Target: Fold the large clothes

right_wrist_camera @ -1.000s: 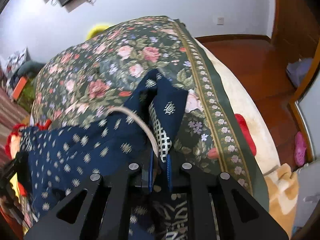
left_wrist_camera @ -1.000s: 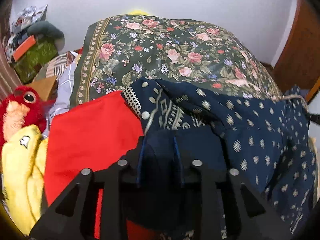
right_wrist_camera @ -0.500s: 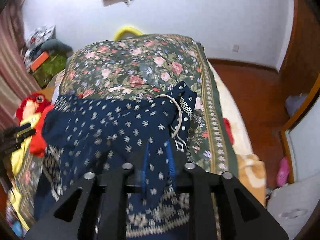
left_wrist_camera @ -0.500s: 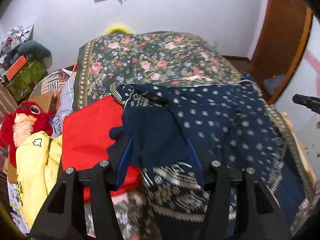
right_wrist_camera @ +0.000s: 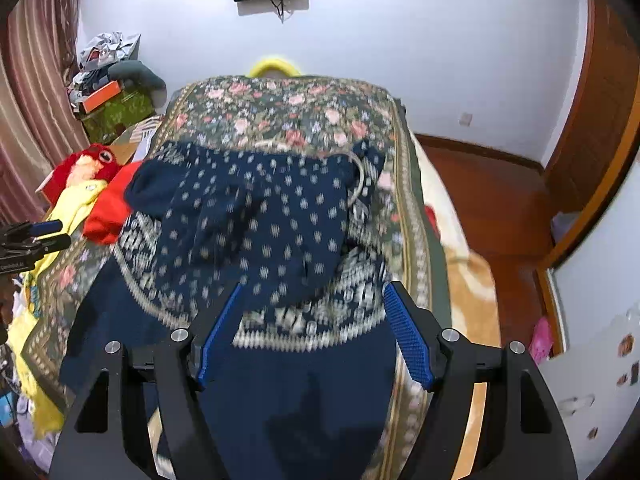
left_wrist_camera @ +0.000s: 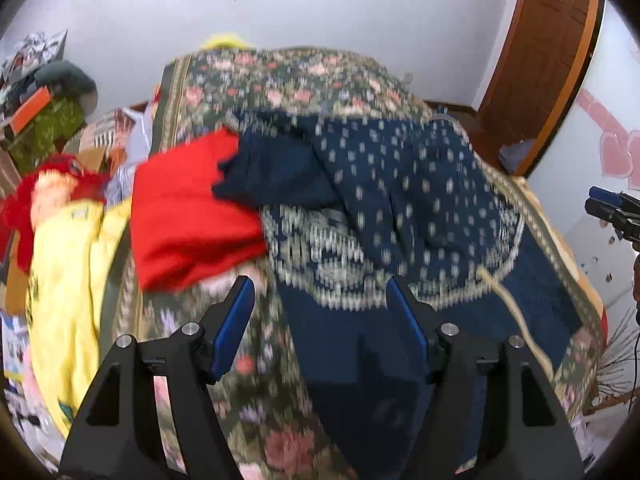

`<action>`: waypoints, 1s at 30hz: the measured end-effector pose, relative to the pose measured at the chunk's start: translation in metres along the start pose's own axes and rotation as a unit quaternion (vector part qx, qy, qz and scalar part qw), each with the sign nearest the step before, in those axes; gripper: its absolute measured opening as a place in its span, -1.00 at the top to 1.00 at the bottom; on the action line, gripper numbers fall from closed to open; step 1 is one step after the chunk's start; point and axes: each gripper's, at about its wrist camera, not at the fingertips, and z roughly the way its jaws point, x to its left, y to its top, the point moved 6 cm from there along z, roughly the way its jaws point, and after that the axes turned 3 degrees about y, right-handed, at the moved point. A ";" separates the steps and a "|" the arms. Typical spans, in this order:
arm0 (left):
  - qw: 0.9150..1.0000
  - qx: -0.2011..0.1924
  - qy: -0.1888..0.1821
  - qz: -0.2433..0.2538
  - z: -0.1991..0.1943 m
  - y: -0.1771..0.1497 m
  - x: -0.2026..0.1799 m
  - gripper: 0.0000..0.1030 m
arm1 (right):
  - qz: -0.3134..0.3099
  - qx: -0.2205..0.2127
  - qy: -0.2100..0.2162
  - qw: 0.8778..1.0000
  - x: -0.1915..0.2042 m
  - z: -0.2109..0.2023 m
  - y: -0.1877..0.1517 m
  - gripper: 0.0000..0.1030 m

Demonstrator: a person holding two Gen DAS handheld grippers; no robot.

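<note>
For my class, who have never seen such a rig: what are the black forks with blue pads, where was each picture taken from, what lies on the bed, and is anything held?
A person holds one tool in each hand. Each picture comes from a camera on a tool, looking along its fingers. The left hand-held gripper and the right hand-held gripper have just been opening and hold nothing. A navy patterned garment lies folded over on the floral bedspread, beside a red cloth and a yellow cloth.

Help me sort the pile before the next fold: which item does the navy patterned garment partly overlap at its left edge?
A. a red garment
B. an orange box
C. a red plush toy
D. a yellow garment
A: the navy patterned garment has its dark sleeve end lying over the red garment on the floral bedspread.
</note>
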 end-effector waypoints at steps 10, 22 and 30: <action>0.993 0.074 -0.034 -0.083 0.024 -0.079 0.004 -0.31 | 0.067 0.071 0.008 0.995 -0.020 0.019 -0.069 -0.33; 0.970 0.103 -0.119 -0.185 0.038 -0.117 -0.007 -0.31 | 0.139 0.137 0.019 0.981 -0.047 0.039 -0.133 -0.33; 0.982 0.086 -0.103 -0.130 0.039 -0.115 -0.029 -0.25 | 0.179 0.144 0.067 0.971 -0.051 0.053 -0.134 -0.33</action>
